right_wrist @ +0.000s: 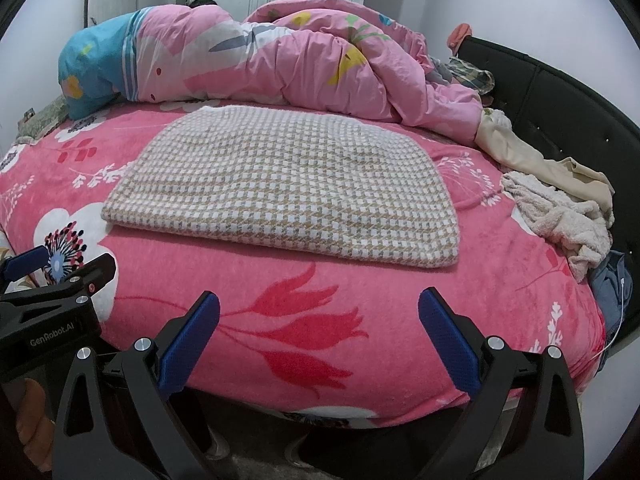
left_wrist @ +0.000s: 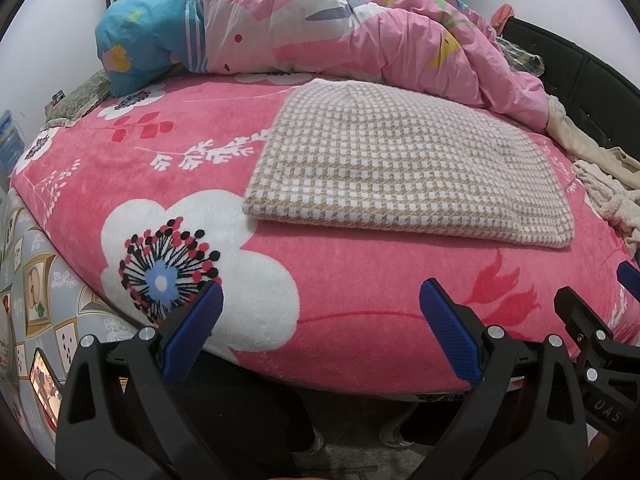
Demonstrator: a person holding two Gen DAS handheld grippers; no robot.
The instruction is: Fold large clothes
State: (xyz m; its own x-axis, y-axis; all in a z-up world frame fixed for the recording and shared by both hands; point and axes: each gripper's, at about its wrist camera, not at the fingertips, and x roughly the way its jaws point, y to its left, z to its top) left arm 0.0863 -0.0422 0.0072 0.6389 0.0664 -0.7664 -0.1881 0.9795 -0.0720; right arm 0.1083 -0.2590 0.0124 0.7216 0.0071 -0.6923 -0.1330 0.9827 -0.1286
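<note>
From the left wrist, the left gripper [left_wrist: 320, 300] stands spread wide and empty below one folded houndstooth garment [left_wrist: 404, 168] lying flat on the pink floral bed [left_wrist: 192, 184], with one bunched pink duvet [left_wrist: 340, 36] behind the garment. From the right wrist, the right gripper [right_wrist: 319, 312] is likewise wide and empty; right of the garment [right_wrist: 288, 184] lies a cream heap [right_wrist: 560, 216], its count unclear.

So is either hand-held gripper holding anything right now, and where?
Nothing is held. The left hand-held gripper and right hand-held gripper are both open, short of the folded checked garment on the bed.
</note>
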